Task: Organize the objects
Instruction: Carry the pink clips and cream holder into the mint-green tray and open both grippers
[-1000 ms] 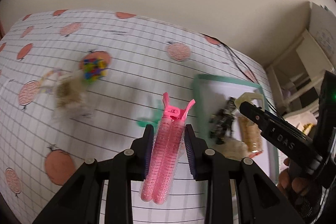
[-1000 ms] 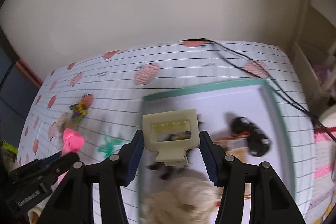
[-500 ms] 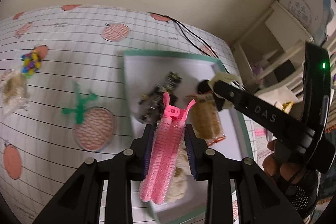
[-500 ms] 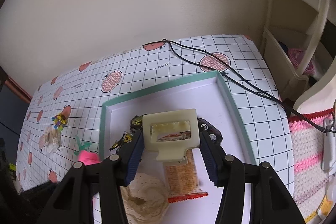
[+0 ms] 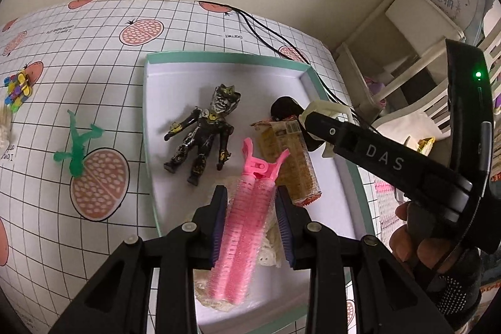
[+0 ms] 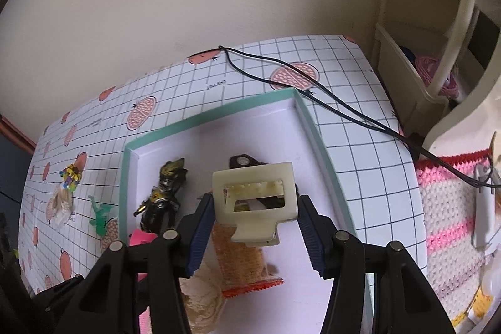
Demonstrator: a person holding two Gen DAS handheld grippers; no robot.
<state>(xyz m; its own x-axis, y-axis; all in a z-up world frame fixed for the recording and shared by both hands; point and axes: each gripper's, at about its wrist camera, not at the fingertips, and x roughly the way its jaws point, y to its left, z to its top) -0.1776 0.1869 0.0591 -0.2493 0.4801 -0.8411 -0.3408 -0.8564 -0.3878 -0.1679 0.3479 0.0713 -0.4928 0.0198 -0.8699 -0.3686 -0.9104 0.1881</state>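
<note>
Pink plastic fills the left gripper (image 5: 252, 218): one pink hair-roller clip (image 5: 244, 233) is clamped between its blue-padded fingers, held over the near half of the tray (image 5: 225, 58). The right gripper (image 6: 255, 227) is closed on one cream claw clip (image 6: 255, 196), which hangs above the middle of the same tray; in the left wrist view this gripper reaches in from the right, with a person's hand (image 5: 416, 243) on its handle.

Inside the one teal-rimmed, white-floored tray lie four things: one black and gold action figure (image 5: 203, 136) on its back, one wrapped biscuit pack (image 5: 291, 158) with a red crimped end, one black object (image 5: 283, 108) toward the far right corner, and one pale crinkled packet (image 6: 200, 293) at the near edge, partly under the roller clip.

Outside the tray, to its left, three things lie on the surface (image 5: 94, 52): one green figure (image 5: 76, 146) just beside the tray's left wall, one cluster of multicoloured beads (image 5: 17, 88) farther left, and one pale bagged item (image 6: 62, 204) next to the beads.

White cloth with a black grid and printed pink fruit slices covers the surface. Two thin black cables (image 6: 313, 89) cross its far right corner and run past the tray. A plain cream wall stands behind, a cream shelf unit (image 5: 407, 30) to the right, and a pink and white knitted cloth (image 6: 451, 208) lies beyond the right edge.
</note>
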